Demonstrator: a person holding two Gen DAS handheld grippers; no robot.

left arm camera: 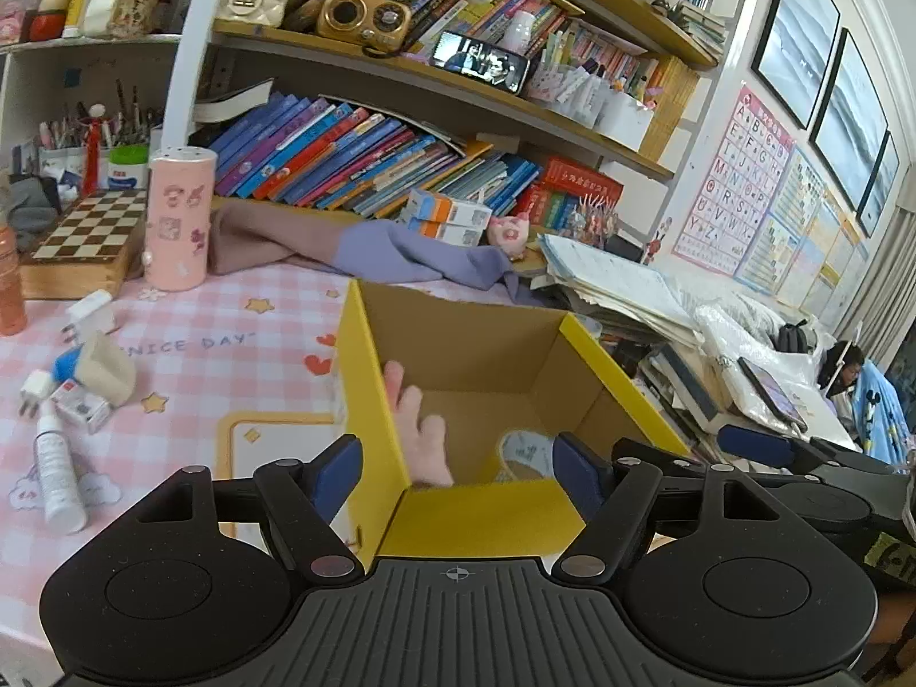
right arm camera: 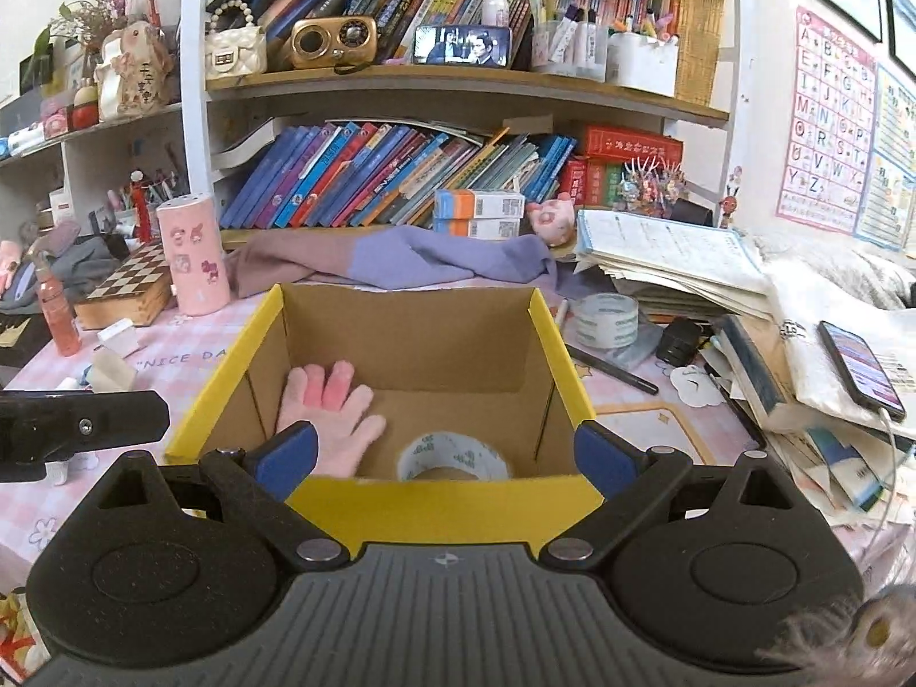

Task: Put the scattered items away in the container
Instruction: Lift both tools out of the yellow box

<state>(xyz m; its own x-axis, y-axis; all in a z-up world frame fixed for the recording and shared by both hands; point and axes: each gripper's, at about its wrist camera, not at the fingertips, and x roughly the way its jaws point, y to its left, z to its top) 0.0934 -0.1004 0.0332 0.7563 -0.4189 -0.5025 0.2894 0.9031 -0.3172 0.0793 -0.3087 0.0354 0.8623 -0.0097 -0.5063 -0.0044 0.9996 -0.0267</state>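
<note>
- Yellow cardboard box (right arm camera: 564, 366), open at the top, stands on a bench (left arm camera: 189, 343) covered with a pink checked cloth.
- Inside the box lie a pink plush paw (right arm camera: 332, 406) against the left wall and a roll of tape (right arm camera: 452, 458) near the front wall.
- The right gripper (right arm camera: 446, 452) is at the box's front edge, jaws wide, nothing between them but the box.
- The left gripper (left arm camera: 458, 475) is at the box's near corner, jaws wide, holding nothing.
- Left of the box, scattered on the bench: a white tube (left arm camera: 57, 475), a small white carton (left arm camera: 80, 406) and a white plug (left arm camera: 34, 389).
- Right of the box, a second tape roll (right arm camera: 607, 320) and a black pen (right arm camera: 612, 369) lie on the bench.
</note>
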